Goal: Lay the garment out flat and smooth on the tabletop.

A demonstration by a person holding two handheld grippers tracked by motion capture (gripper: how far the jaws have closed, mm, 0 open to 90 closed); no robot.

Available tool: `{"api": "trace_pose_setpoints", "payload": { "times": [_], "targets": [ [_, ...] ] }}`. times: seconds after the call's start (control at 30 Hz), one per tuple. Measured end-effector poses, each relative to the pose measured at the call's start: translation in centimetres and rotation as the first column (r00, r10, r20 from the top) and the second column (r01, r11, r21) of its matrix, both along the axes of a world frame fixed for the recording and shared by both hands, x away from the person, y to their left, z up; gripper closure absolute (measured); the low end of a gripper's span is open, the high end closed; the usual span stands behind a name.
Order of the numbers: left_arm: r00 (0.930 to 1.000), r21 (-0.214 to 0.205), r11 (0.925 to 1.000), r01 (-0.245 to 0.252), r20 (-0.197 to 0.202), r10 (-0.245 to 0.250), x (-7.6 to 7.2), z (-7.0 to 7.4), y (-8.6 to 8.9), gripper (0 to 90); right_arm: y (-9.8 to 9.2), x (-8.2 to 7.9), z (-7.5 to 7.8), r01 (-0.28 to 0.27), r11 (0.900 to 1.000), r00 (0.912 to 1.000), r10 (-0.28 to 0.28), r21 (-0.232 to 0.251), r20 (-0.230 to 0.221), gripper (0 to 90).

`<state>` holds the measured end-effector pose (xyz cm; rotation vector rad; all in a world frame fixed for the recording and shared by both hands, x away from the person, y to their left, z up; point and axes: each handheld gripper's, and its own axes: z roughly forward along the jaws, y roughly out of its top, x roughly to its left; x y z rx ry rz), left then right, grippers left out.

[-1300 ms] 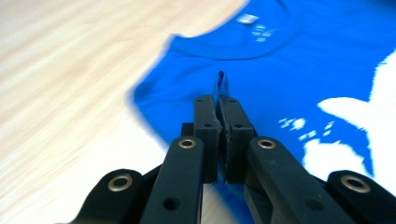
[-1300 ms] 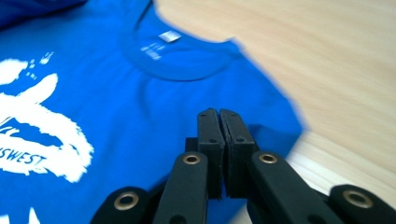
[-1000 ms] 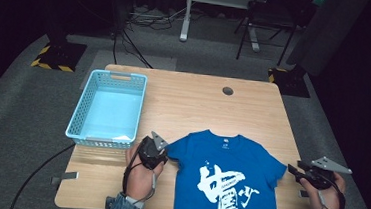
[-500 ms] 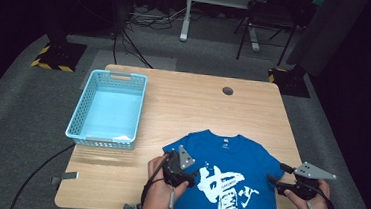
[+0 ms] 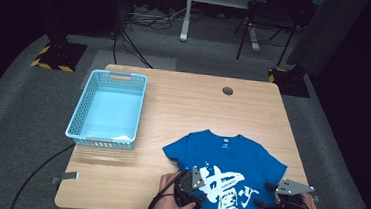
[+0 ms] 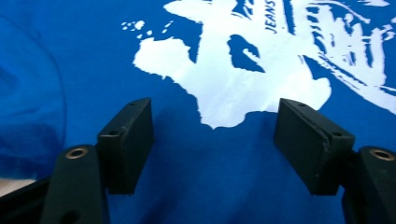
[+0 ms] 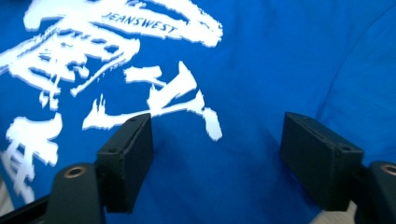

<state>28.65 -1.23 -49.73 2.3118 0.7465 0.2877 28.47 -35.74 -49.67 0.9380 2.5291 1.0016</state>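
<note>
A blue T-shirt (image 5: pixel 229 158) with a white brush-style print lies flat, front up, at the table's near right. My left gripper (image 5: pixel 198 190) hovers over the shirt's lower left, by the print. My right gripper (image 5: pixel 266 200) hovers over its lower right. In the left gripper view the left gripper (image 6: pixel 215 109) stands open over the cloth (image 6: pixel 93 70); its jaws have just closed a little, and nothing is pinched between them. In the right gripper view the right gripper (image 7: pixel 217 121) is open above the fabric (image 7: pixel 280 56); its jaws have just been opening.
A light blue plastic basket (image 5: pixel 101 140) stands at the table's left side. The wooden table (image 5: pixel 184 99) has a round cable hole (image 5: pixel 227 91) at the back. A black cable (image 5: pixel 37 178) runs on the floor at the left.
Both hands have moved inward: the left gripper from the shirt's left sleeve to its lower left, the right gripper from the table's right edge onto the shirt. Both pairs of jaws stand wider.
</note>
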Motion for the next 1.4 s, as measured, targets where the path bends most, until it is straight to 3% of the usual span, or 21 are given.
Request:
{"api": "trace_pose_setpoints", "payload": {
  "times": [0.03,0.27,0.53,0.67,0.73,0.9,1.03,1.13,1.2,1.23,1.4],
  "targets": [
    [1.0000,-0.005,1.0000,-0.004,0.001,0.004,0.1,0.0,0.0,28.6,0.0,0.1,-0.2,0.008,0.9998,1.0000,-0.008,0.020,0.004,25.3],
    [0.9992,-0.057,0.9980,-0.028,0.027,0.030,1.7,-0.5,0.2,29.6,0.1,1.9,-0.5,0.037,0.9984,0.9988,-0.039,0.043,0.030,25.2],
    [0.9980,-0.072,0.9962,-0.050,0.034,0.053,5.3,-0.7,0.1,29.7,0.2,6.4,-0.7,0.055,0.9963,0.9972,-0.058,0.066,0.048,25.2],
    [0.9972,-0.070,0.9954,-0.065,0.034,0.067,6.9,-0.6,0.4,30.2,0.4,7.8,-0.8,0.070,0.9951,0.9960,-0.074,0.070,0.051,25.1],
    [0.9965,-0.073,0.9945,-0.076,0.031,0.078,7.1,-0.6,0.5,30.0,0.5,8.0,-0.7,0.072,0.9950,0.9960,-0.076,0.068,0.048,24.3],
    [0.9964,-0.033,0.9966,-0.076,0.037,0.077,4.7,0.1,0.7,26.1,0.2,6.8,-0.4,0.076,0.9921,0.9959,-0.080,0.100,0.041,19.3],
    [0.9981,-0.011,0.9990,-0.043,0.045,0.043,1.3,0.7,0.8,25.9,0.0,4.0,0.3,0.039,0.9955,0.9985,-0.042,0.087,0.034,19.2],
    [0.9992,0.008,0.9994,-0.032,0.022,0.032,-0.3,0.3,0.7,25.4,-0.1,1.7,0.2,0.007,0.9984,0.9999,-0.007,0.056,0.014,19.5],
    [0.9995,-0.020,0.9993,-0.031,0.010,0.032,-0.5,-0.3,0.8,26.1,0.0,0.8,-0.3,-0.011,0.9993,0.9999,0.011,0.036,-0.002,18.9],
    [0.9993,-0.028,0.9990,-0.034,0.012,0.034,-0.4,-0.3,0.9,25.3,0.1,0.5,-0.5,-0.017,0.9994,0.9997,0.016,0.029,0.019,18.7],
    [0.9983,-0.040,0.9977,-0.054,0.019,0.055,0.6,-0.5,1.1,25.6,0.0,1.3,-0.6,0.002,0.9989,0.9996,-0.004,0.047,0.028,18.8]
  ]
}}
